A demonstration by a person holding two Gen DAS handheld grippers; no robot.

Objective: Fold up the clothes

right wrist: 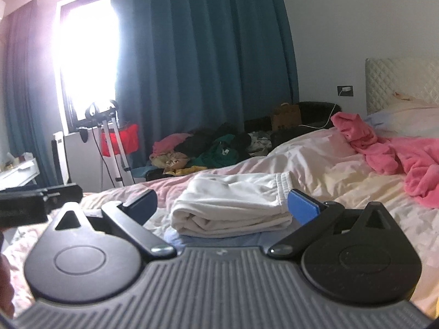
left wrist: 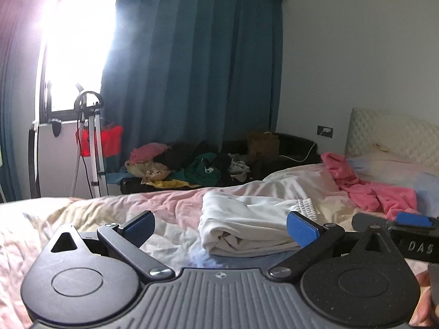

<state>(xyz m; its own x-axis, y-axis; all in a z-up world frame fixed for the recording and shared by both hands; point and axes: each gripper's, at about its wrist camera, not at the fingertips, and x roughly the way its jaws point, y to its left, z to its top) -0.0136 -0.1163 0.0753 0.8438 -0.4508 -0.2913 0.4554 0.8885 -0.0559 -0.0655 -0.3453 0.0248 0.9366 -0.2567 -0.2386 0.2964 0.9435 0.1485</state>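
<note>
A folded white garment (left wrist: pixel 247 224) (right wrist: pixel 233 205) with an elastic waistband lies on the rumpled bed sheet (left wrist: pixel 96 219) (right wrist: pixel 343 181). It rests on a light-blue cloth (right wrist: pixel 219 240). My left gripper (left wrist: pixel 221 227) is open just short of the garment, its blue pads apart and touching nothing. My right gripper (right wrist: pixel 222 205) is open wide, with the garment lying ahead between its fingers and the pads off it. Each gripper shows at the edge of the other's view, the right one (left wrist: pixel 406 223) and the left one (right wrist: pixel 38 200). A pink fleece garment (left wrist: pixel 370 186) (right wrist: pixel 397 150) lies crumpled near the pillows.
A pile of mixed clothes (left wrist: pixel 192 164) (right wrist: pixel 214 148) covers a black bench beyond the bed, below the blue curtain (left wrist: pixel 192 54). A tripod (left wrist: pixel 93 142) stands by the bright window. The quilted headboard (left wrist: pixel 389 131) and pillows are at the right.
</note>
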